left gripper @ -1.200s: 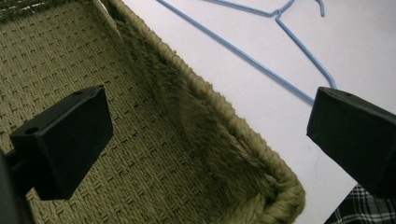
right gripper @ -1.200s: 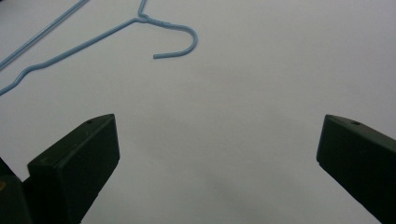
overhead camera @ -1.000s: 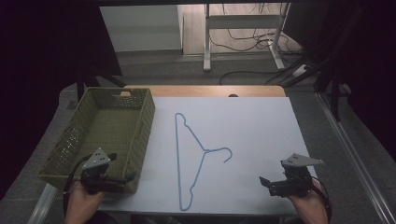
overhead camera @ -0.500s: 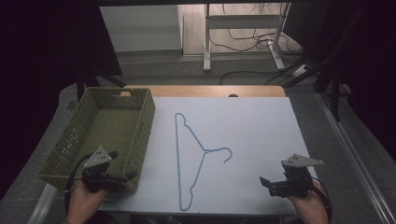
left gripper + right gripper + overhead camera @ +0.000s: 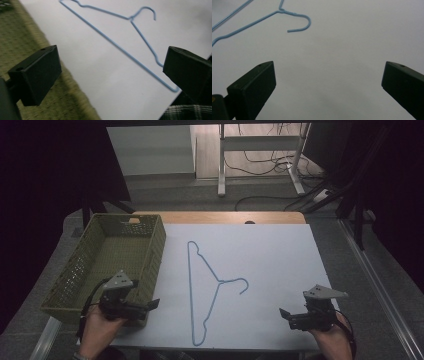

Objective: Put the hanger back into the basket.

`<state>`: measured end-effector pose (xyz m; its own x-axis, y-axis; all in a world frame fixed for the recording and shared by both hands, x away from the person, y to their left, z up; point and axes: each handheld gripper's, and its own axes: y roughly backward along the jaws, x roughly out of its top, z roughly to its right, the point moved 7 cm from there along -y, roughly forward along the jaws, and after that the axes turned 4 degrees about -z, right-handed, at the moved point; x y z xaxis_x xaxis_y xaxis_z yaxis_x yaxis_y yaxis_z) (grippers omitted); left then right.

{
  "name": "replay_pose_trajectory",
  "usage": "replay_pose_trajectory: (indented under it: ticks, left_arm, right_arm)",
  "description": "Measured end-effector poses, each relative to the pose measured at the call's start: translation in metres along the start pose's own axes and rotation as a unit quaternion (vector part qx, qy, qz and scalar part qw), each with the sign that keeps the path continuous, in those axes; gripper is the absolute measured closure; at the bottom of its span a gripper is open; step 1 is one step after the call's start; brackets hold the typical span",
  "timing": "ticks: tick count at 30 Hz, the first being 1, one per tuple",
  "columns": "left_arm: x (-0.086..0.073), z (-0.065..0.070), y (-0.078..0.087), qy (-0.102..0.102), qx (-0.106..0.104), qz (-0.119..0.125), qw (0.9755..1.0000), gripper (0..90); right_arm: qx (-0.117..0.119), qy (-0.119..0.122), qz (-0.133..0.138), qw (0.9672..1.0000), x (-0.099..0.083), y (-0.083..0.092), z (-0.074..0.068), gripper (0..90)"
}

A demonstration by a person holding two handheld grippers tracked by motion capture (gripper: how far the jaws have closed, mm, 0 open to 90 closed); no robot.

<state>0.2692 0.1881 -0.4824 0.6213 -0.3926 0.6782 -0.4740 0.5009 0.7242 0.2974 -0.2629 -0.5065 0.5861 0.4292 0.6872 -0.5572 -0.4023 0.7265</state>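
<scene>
Lying flat, the hanger point(image 5: 210, 287) sits between the left gripper point(image 5: 150, 306) at eight o'clock and right gripper point(image 5: 286, 315) at four, both with jaws spread, empty.

Bare white sheet point(image 5: 270, 255) around hanger point(image 5: 202, 285); basket point(image 5: 150, 255) hard left.

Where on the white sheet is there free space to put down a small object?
The widest bare patch lies between the blue hanger hook and the sheet's right edge, beyond the right hand-held gripper. The far strip above the hanger is free too. The narrow band between hanger and green basket is tight.
</scene>
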Motion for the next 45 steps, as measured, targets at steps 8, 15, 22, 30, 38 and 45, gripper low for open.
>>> replay_pose_trajectory:
  ticks: [8,15,22,30,38,45]
  left_arm:
    - [0.016,0.016,-0.015,-0.028,-0.015,-0.030,0.9990,0.7]
    - [0.033,0.027,-0.031,-0.049,-0.027,-0.045,0.9974,1.3]
    - [0.046,0.033,-0.054,-0.061,-0.041,-0.065,0.9952,2.3]
    - [0.054,0.038,-0.079,-0.077,-0.049,-0.059,0.9941,4.1]
    - [0.048,0.038,-0.093,-0.075,-0.055,-0.050,0.9944,3.8]
    - [0.043,0.042,-0.103,-0.075,-0.069,-0.048,0.9937,3.3]
  right_arm:
    - [-0.004,0.004,-0.005,1.0000,-0.001,0.000,0.001,0.0]
    - [-0.004,0.005,-0.008,0.9999,-0.002,-0.002,0.000,0.0]
    - [-0.002,0.007,-0.010,0.9999,-0.002,-0.003,-0.001,0.0]
    - [-0.001,0.002,-0.023,0.9997,-0.001,-0.008,-0.003,0.0]
    - [0.017,-0.005,-0.031,0.9994,0.015,-0.019,-0.010,0.0]
    - [0.040,0.008,-0.032,0.9986,0.035,-0.035,-0.017,0.0]
